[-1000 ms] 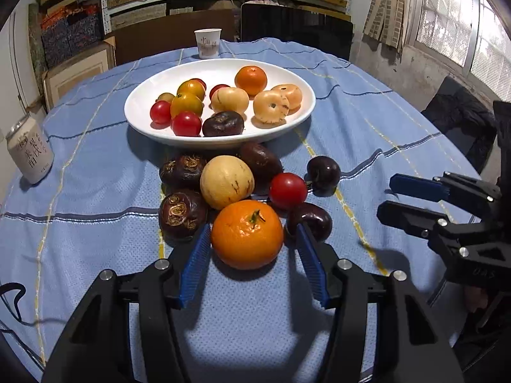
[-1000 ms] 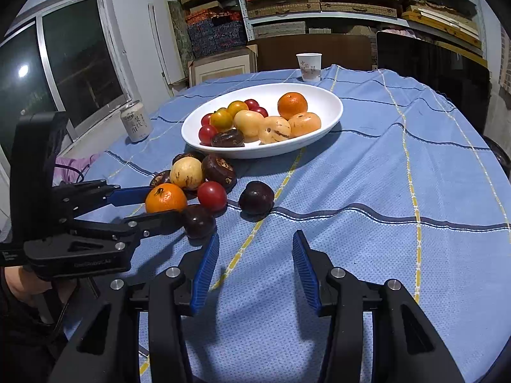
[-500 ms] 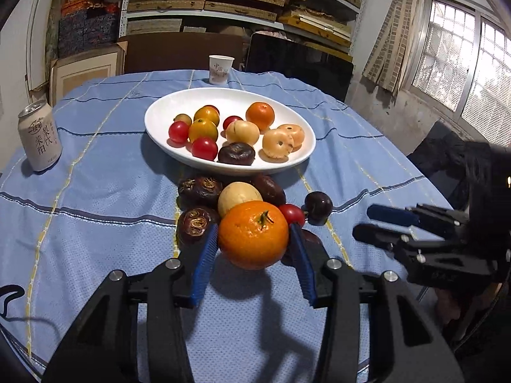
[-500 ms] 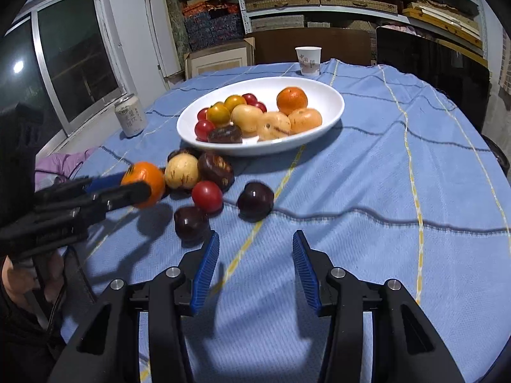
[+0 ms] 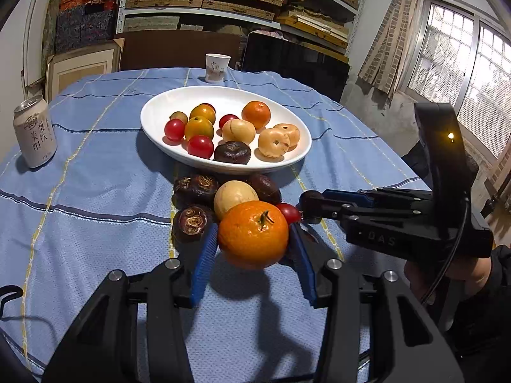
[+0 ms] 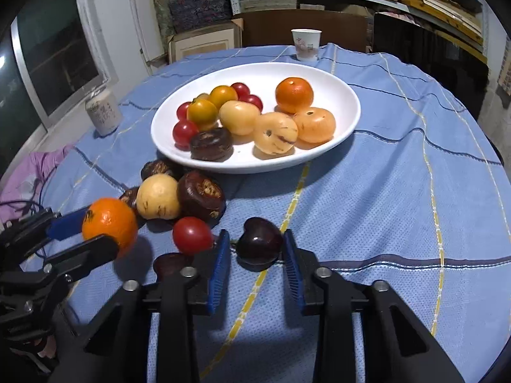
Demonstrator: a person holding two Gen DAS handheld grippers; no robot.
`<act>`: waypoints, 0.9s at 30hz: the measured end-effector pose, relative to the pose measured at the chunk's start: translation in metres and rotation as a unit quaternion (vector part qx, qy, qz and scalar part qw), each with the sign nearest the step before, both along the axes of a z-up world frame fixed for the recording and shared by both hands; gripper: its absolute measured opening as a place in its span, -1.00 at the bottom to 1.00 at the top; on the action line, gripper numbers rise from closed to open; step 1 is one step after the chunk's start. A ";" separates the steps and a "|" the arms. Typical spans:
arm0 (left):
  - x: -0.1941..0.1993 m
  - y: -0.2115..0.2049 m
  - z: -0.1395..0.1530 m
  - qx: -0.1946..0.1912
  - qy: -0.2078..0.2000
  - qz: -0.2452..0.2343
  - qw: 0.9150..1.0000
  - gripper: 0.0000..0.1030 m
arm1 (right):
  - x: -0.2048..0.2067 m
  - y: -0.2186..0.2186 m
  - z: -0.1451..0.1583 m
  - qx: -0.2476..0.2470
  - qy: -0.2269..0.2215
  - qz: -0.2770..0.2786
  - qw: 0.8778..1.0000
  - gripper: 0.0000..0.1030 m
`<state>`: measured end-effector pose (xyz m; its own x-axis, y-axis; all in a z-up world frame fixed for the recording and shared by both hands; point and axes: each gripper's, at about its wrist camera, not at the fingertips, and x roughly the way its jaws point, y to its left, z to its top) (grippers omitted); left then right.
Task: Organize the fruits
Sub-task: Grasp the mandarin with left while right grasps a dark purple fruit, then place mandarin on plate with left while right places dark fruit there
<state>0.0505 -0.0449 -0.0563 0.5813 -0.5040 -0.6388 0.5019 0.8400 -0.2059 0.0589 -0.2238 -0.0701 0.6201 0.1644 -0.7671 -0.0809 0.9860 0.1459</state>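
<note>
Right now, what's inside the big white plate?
The white plate holds one orange, three pale yellow fruits, one dark brown fruit, two yellow-orange tomatoes and several red tomatoes. Anything tucked behind those fruits is covered.

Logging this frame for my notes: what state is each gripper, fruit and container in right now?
Left gripper: shut on the loose orange tangerine, lifted off the cloth.
Right gripper: open, fingers either side of the dark purple plum.
Dark purple plum: resting on the blue tablecloth.
White oval plate: holding fruit.
Drink can: upright.
Paper cup: upright.
</note>
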 end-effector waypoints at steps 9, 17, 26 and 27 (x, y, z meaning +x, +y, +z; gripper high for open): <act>-0.002 0.003 0.001 -0.007 -0.003 0.001 1.000 -0.13 | -0.016 0.002 0.009 0.000 -0.026 0.003 1.000 -0.44; 0.002 0.009 0.010 -0.014 0.001 0.000 1.000 -0.13 | -0.034 -0.003 0.041 -0.016 -0.061 0.011 0.998 -0.44; 0.047 0.022 0.045 -0.027 -0.006 0.030 0.999 -0.12 | -0.007 -0.023 0.086 -0.038 -0.116 0.009 0.992 -0.44; 0.054 0.021 0.049 -0.026 -0.006 0.031 0.999 -0.12 | -0.002 -0.024 0.089 -0.040 -0.119 0.009 0.992 -0.44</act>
